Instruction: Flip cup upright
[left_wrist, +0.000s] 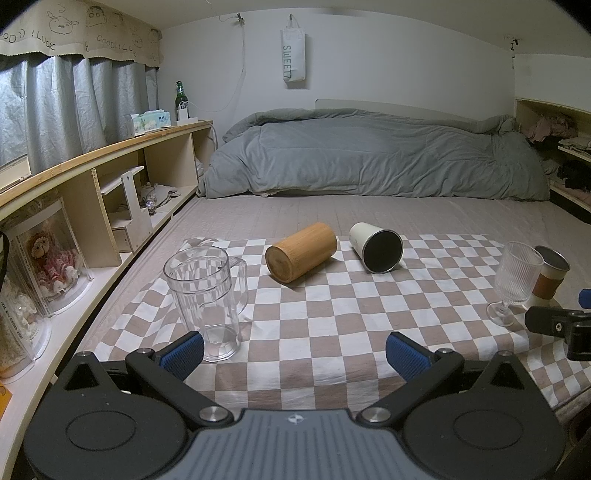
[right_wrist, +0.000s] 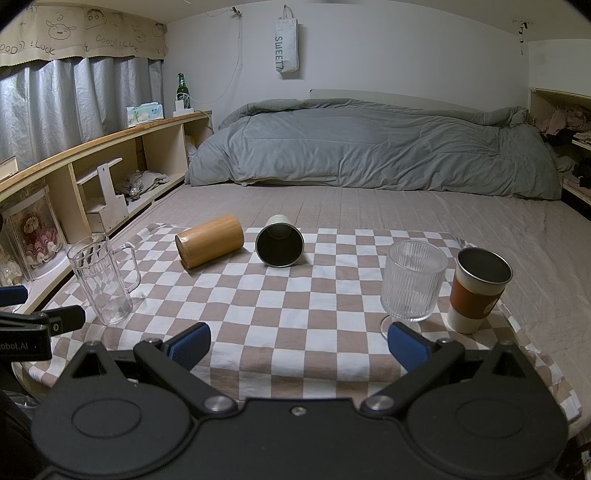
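Note:
A bamboo cup (left_wrist: 301, 252) (right_wrist: 209, 240) lies on its side on the checkered cloth (left_wrist: 332, 314) (right_wrist: 295, 295). Beside it a white cup with a dark inside (left_wrist: 376, 246) (right_wrist: 279, 242) also lies on its side, mouth toward me. My left gripper (left_wrist: 293, 350) is open and empty near the cloth's front edge, well short of both cups. My right gripper (right_wrist: 299, 345) is open and empty at the front edge too. Each gripper shows at the edge of the other's view.
A clear plastic mug (left_wrist: 207, 299) (right_wrist: 105, 280) stands upright at the left. A ribbed stem glass (left_wrist: 515, 280) (right_wrist: 412, 284) and a white cup with a brown sleeve (left_wrist: 550, 273) (right_wrist: 478, 291) stand upright at the right. A grey duvet (left_wrist: 369, 155) lies behind; wooden shelves (left_wrist: 110, 184) run along the left.

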